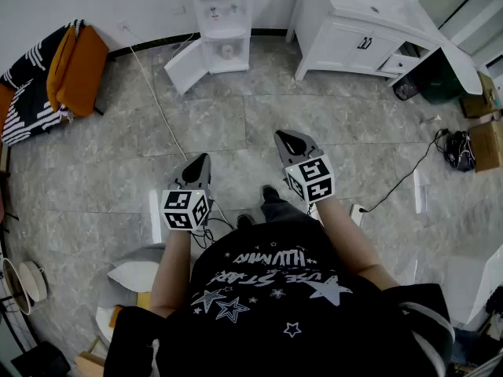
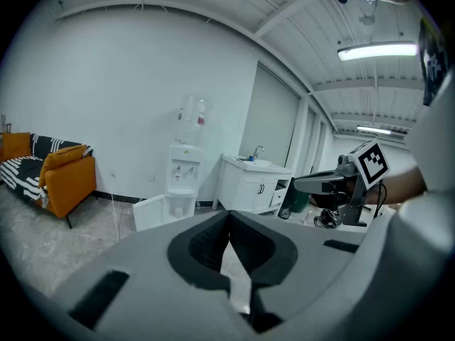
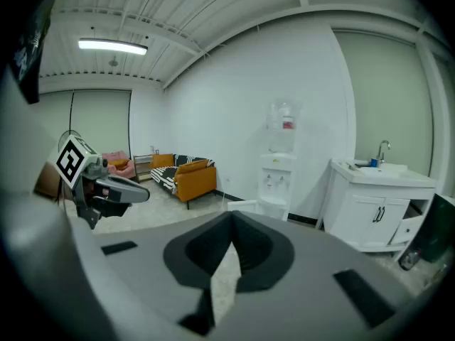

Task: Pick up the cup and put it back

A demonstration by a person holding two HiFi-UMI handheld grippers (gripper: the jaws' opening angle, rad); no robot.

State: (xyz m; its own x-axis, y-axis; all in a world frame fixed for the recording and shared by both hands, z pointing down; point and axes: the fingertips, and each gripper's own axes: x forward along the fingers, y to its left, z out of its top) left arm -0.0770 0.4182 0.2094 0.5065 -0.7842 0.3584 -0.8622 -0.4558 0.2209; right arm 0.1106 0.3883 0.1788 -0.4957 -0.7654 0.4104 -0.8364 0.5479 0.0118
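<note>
Head view — left gripper [image 1: 204, 159] and right gripper [image 1: 280, 137], jaws together, empty — water dispenser [image 1: 223, 22], cabinet [image 1: 354, 34], sofa [image 1: 78, 69] beyond.

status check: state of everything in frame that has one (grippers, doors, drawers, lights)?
Left gripper: shut, nothing between the jaws.
Right gripper: shut, empty.
Water dispenser lower door: swung open.
White cabinet front doors: closed.
Cabinet drawer: pulled out.
Ceiling light: on.
Cup: not seen in any view.
</note>
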